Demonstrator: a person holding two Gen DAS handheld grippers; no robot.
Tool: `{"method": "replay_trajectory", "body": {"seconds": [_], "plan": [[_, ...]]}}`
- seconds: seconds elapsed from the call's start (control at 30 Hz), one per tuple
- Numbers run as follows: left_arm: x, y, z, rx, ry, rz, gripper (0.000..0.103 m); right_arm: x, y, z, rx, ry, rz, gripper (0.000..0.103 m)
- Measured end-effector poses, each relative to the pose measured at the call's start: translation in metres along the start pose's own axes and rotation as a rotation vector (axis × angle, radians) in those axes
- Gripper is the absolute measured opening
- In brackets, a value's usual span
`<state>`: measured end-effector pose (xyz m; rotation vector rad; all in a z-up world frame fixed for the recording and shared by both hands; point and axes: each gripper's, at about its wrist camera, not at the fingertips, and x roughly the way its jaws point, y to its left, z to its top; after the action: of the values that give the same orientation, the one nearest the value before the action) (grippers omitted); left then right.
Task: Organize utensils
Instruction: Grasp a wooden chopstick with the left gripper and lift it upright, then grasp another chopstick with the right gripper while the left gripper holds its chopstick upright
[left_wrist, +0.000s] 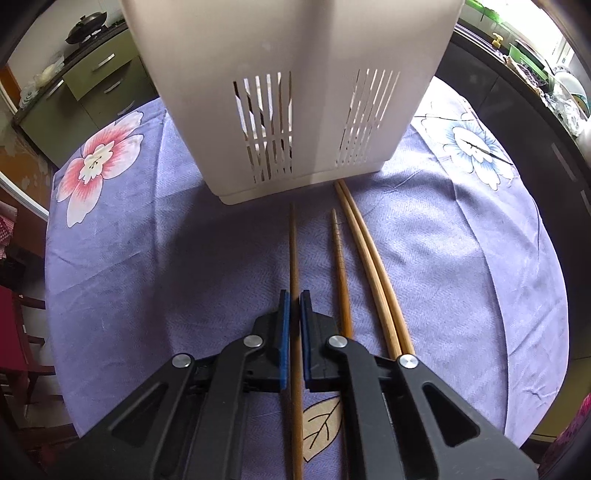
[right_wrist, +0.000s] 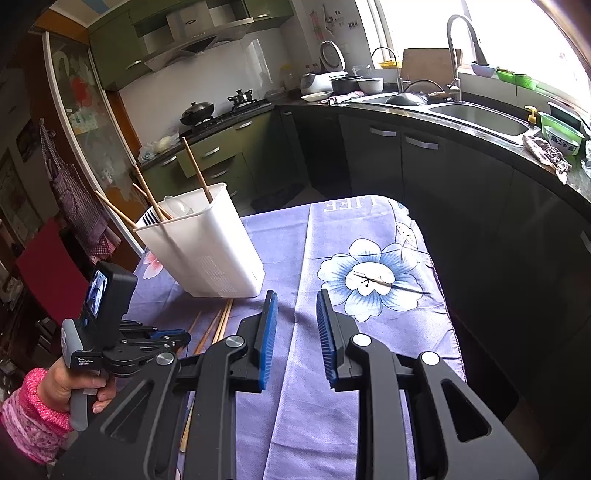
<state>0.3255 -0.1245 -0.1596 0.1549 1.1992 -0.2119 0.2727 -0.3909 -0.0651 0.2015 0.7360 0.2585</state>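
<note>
A white slotted utensil holder (left_wrist: 295, 96) stands on the purple flowered cloth (left_wrist: 147, 258); in the right wrist view the holder (right_wrist: 207, 251) has several chopsticks (right_wrist: 195, 173) and a clear spoon standing in it. Several wooden chopsticks lie on the cloth in front of it. My left gripper (left_wrist: 294, 306) is closed around the leftmost chopstick (left_wrist: 294, 251); a ridged one (left_wrist: 341, 266) and a pale pair (left_wrist: 373, 266) lie to its right. My right gripper (right_wrist: 295, 325) is open and empty above the cloth, right of the holder. The left gripper (right_wrist: 162, 339) also shows there, over the chopsticks.
The table edge drops off at the right (right_wrist: 447, 295) toward dark kitchen cabinets (right_wrist: 424, 166). A counter with a sink (right_wrist: 476, 114) and stove (right_wrist: 207, 114) runs behind. A red chair (left_wrist: 14, 332) stands left of the table.
</note>
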Motion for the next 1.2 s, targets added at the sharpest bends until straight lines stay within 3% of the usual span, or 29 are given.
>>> {"method": "replay_trajectory", "body": {"seconds": [0.33,0.4,0.83,1.0,1.2], "plan": [[-0.05,0.019,-0.012,-0.016,-0.1,-0.018,0.006,0.005,0.006,-0.003,-0.01,0.022,-0.001,0.023],[-0.06,0.025,-0.016,-0.02,-0.12,-0.024,0.006,0.006,0.009,-0.004,-0.016,0.024,-0.001,0.031],[-0.115,0.036,-0.041,-0.021,-0.243,-0.043,0.006,0.018,0.032,-0.01,-0.073,0.064,-0.005,0.031],[-0.13,0.039,-0.05,-0.021,-0.277,-0.045,0.006,0.041,0.047,-0.014,-0.114,0.121,-0.009,0.031],[-0.144,0.04,-0.063,-0.012,-0.318,-0.053,0.005,0.105,0.075,-0.029,-0.163,0.273,-0.001,0.031]]}}
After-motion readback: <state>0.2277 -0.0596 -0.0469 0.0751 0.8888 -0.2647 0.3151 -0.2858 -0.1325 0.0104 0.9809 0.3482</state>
